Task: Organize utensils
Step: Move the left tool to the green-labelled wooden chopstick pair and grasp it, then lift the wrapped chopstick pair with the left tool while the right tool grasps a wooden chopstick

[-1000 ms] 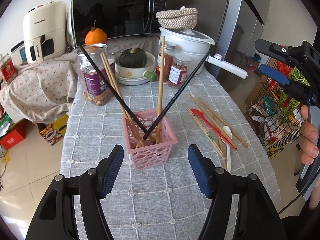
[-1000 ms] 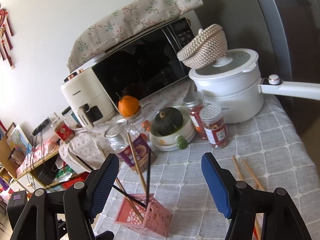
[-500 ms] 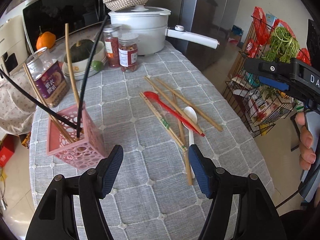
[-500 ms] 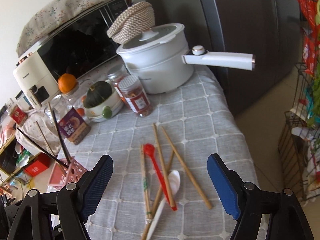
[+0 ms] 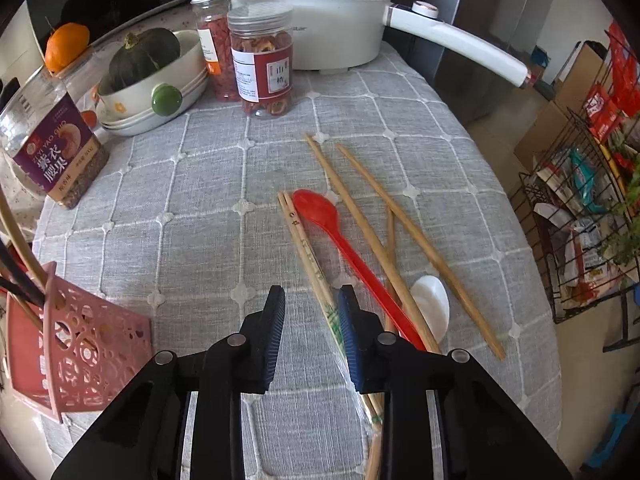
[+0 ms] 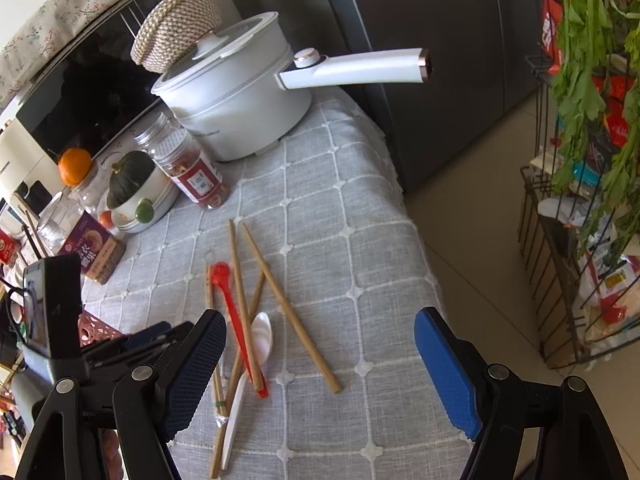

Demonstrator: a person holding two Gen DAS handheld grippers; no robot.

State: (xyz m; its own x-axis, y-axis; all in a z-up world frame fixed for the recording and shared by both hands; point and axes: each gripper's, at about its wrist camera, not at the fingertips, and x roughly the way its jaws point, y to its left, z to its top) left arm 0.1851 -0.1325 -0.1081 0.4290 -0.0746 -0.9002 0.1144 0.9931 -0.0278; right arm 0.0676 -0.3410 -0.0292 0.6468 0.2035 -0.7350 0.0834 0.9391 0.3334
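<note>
Left wrist view: left tongs (image 5: 310, 308) low over the loose pile by the tabletop's right edge, jaws just narrowed from wide to a slim gap, nothing between the pads; the printed chopstick pair (image 5: 308, 248) runs under the right pad. Red spoon (image 5: 320, 212) and white spoon (image 5: 430, 300) lie among bare chopsticks (image 5: 400, 216). Right tongs (image 6: 320, 344) wide open, empty, above the same pile. Pick-up step, I judge; next: centre on one stick, close, carry to pink basket (image 5: 92, 344) at left edge. A second ago the left tongs faced the basket.
</note>
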